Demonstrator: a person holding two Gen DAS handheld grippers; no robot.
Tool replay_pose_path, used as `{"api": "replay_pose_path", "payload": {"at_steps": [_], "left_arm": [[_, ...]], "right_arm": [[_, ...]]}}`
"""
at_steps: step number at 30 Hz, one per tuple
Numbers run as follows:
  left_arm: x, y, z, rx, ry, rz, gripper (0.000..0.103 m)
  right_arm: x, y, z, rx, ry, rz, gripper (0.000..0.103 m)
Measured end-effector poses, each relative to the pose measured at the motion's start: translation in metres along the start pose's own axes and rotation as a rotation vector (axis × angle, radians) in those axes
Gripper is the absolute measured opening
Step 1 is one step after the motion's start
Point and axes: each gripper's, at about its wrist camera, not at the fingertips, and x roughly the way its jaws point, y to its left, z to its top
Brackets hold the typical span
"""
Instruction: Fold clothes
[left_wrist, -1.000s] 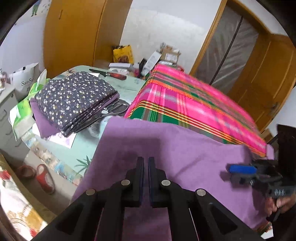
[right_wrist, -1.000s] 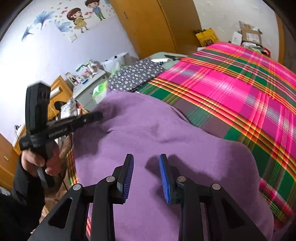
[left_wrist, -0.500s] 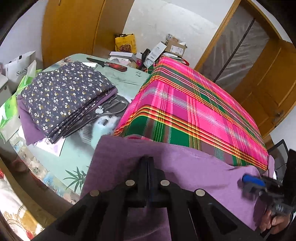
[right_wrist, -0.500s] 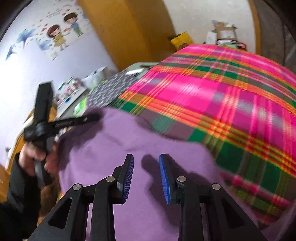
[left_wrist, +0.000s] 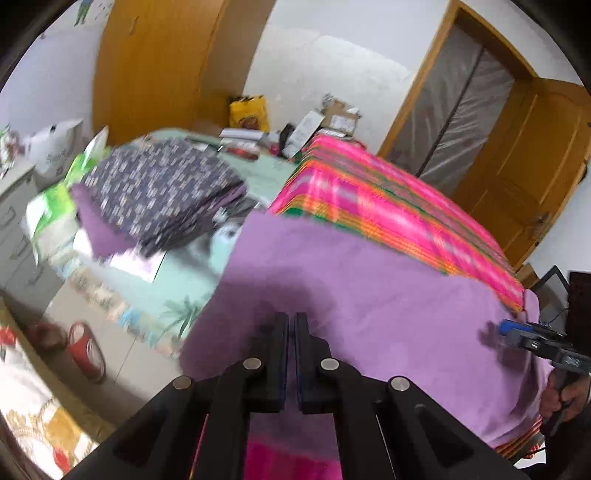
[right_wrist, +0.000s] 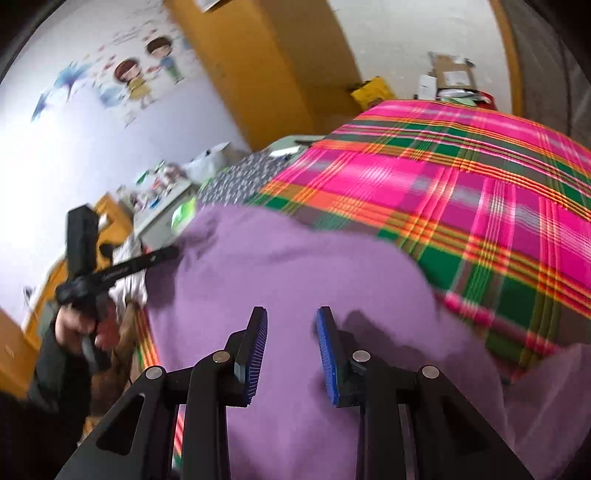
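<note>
A purple cloth (left_wrist: 369, 314) lies spread over the near end of a bed with a pink and green plaid cover (left_wrist: 388, 206). My left gripper (left_wrist: 290, 321) is shut to a thin slit just above the cloth near its left edge. No fold shows between its pads. In the right wrist view the left gripper (right_wrist: 173, 253) reaches the purple cloth (right_wrist: 295, 280) at its far left corner, held by a hand (right_wrist: 74, 325). My right gripper (right_wrist: 291, 317) hovers open over the cloth's middle. In the left wrist view the right gripper (left_wrist: 508, 328) sits at the cloth's right edge.
A folded dark floral garment (left_wrist: 162, 188) on a purple one lies on a table with a pale green cover (left_wrist: 177, 280) left of the bed. Boxes and a yellow bag (left_wrist: 247, 110) stand at the far wall. Red slippers (left_wrist: 85, 354) lie on the floor.
The left pads, pressed fully together half a second ago, now show a thin slit. Both views have shifted and blurred. The right gripper stays open over the cloth.
</note>
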Motion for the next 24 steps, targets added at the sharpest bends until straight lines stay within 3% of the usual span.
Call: {"api": "replay_pose_path", "payload": {"at_steps": [5, 10, 15, 17, 18, 24], "left_arm": [[-0.003, 0.002, -0.001, -0.056, -0.012, -0.023, 0.002], [-0.016, -0.031, -0.004, -0.009, -0.047, -0.070, 0.002], [-0.008, -0.085, -0.017, 0.088, 0.002, -0.177, 0.002], [-0.004, -0.107, -0.022, 0.128, 0.024, -0.221, 0.002], [-0.002, -0.118, -0.025, 0.149, 0.035, -0.243, 0.002], [0.008, -0.183, -0.040, 0.268, 0.100, -0.380, 0.015]], "right_arm": [[-0.026, -0.017, -0.020, 0.045, -0.029, -0.054, 0.028], [-0.099, -0.046, -0.032, 0.123, -0.230, -0.135, 0.035], [-0.158, -0.088, -0.052, 0.292, -0.385, -0.221, 0.044], [-0.174, -0.105, -0.064, 0.369, -0.429, -0.242, 0.055], [-0.181, -0.113, -0.070, 0.407, -0.451, -0.253, 0.055], [-0.204, -0.145, -0.094, 0.537, -0.456, -0.315, 0.055]]}}
